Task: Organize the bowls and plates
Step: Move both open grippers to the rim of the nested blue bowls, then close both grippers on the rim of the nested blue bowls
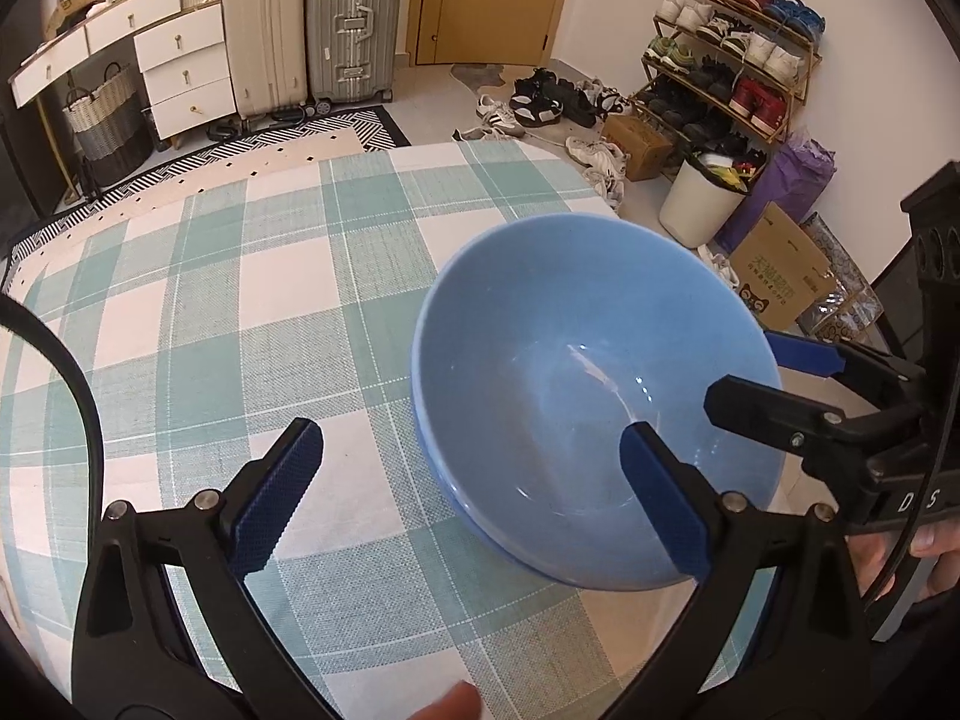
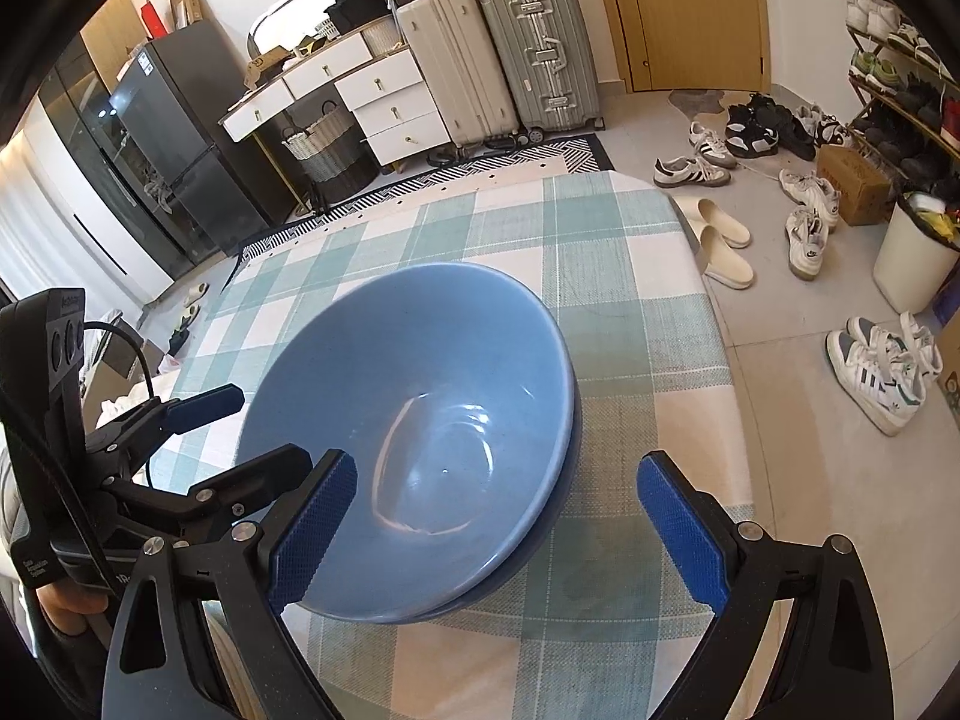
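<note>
A light blue bowl sits nested in a darker blue bowl on a surface covered with a green-and-white checked cloth. The right gripper frames the stack with its blue-padded fingers spread wide, the left pad just at the bowl's near rim, the right pad clear of it. At the left edge the left gripper reaches in, also parted, one finger tip beside the bowl's rim. Beyond, two suitcases stand by a white dresser, and shoes lie scattered over the floor.

Checked tablecloth lies bare left of the stacked blue bowls, the only obstacle
</note>
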`<state>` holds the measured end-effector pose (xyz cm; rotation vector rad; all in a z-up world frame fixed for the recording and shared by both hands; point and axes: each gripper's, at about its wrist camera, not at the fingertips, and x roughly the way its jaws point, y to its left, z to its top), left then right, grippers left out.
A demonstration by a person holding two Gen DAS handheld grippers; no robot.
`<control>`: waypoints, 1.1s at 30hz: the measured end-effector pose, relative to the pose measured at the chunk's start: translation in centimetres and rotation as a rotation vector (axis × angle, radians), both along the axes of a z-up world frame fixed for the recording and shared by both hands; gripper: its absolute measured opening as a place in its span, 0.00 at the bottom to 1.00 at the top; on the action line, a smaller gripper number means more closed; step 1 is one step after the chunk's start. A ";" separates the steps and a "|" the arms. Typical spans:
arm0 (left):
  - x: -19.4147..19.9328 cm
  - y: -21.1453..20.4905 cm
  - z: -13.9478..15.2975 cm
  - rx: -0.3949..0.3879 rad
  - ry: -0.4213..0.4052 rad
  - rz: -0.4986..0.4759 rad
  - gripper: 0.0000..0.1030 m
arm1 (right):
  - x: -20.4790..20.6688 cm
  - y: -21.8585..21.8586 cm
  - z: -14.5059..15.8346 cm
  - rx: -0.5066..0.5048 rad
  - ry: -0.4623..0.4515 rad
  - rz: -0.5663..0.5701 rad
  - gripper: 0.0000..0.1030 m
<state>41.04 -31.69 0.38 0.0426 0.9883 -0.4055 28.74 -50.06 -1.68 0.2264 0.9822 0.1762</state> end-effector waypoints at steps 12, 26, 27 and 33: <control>0.8 -0.3 -1.6 0.004 0.031 -0.007 0.87 | 0.7 0.1 -1.2 -0.011 0.013 0.004 0.93; 2.1 -0.1 -3.5 -0.002 0.072 -0.012 0.62 | 1.5 0.2 -3.0 -0.021 0.059 -0.006 0.80; 2.0 0.0 -3.5 -0.004 0.072 -0.013 0.61 | 1.5 0.2 -3.1 -0.025 0.060 -0.008 0.80; 2.3 0.0 -3.6 -0.005 0.076 -0.018 0.51 | 1.7 0.3 -3.3 -0.029 0.071 -0.004 0.69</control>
